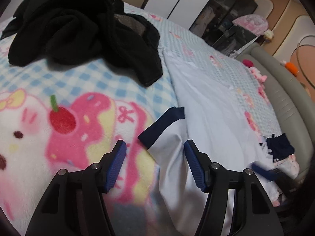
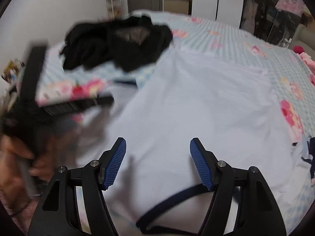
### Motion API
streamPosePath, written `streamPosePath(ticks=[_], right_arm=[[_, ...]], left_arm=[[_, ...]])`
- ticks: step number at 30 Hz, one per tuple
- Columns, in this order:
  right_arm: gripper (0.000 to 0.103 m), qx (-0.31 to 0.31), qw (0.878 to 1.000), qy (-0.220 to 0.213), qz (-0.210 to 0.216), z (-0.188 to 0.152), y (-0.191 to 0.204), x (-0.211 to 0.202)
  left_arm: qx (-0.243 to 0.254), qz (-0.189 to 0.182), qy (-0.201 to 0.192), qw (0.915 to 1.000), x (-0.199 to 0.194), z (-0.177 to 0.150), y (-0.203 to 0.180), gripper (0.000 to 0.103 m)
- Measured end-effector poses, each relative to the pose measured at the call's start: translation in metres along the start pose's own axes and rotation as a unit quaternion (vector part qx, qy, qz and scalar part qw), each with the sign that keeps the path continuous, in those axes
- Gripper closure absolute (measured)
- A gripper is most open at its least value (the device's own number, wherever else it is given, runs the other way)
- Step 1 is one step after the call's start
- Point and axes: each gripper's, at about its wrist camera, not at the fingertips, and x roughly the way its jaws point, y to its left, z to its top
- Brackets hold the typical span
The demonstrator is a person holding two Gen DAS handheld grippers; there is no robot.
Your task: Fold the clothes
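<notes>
One black garment heap (image 1: 82,33) lies beyond the shirt (image 2: 196,102).

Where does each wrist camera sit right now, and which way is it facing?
Left wrist: on the left gripper, angled down at the light blue shirt's navy-cuffed sleeve; own open fingers show.
Right wrist: on the right gripper, angled down over the shirt near its navy collar; own open fingers and the blurred left hand show.
Shared: shirt, black garment, blanket.
</notes>
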Motion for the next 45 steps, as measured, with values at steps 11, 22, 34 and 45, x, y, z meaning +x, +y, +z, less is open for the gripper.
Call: streamPosePath(ticks=[11, 22, 34, 45], right_arm=[[0.030, 0.052, 0.996, 0.047, -0.048, -0.031, -0.038, 0.013], [0.030, 0.045, 0.999, 0.007, -0.018, -0.016, -0.015, -0.002], [0.029, 0.044, 0.995, 0.055, -0.068, -0.023, -0.024, 0.018], [0.029, -0.030, 0.997, 0.024, 0.066, -0.012, 0.050, 0.026]], left_arm=[[-0.045, -0.032, -0.006, 0.9985, -0.007, 0.008, 0.017, 0.061], [0.002, -0.022, -0.071, 0.9973, -0.032, 0.015, -0.012, 0.097], [-0.102, 0.030, -0.039, 0.9935, -0.048, 0.026, 0.056, 0.078], [-0.010, -0.061, -0.026, 0.9978, -0.042, 0.018, 0.009, 0.059]])
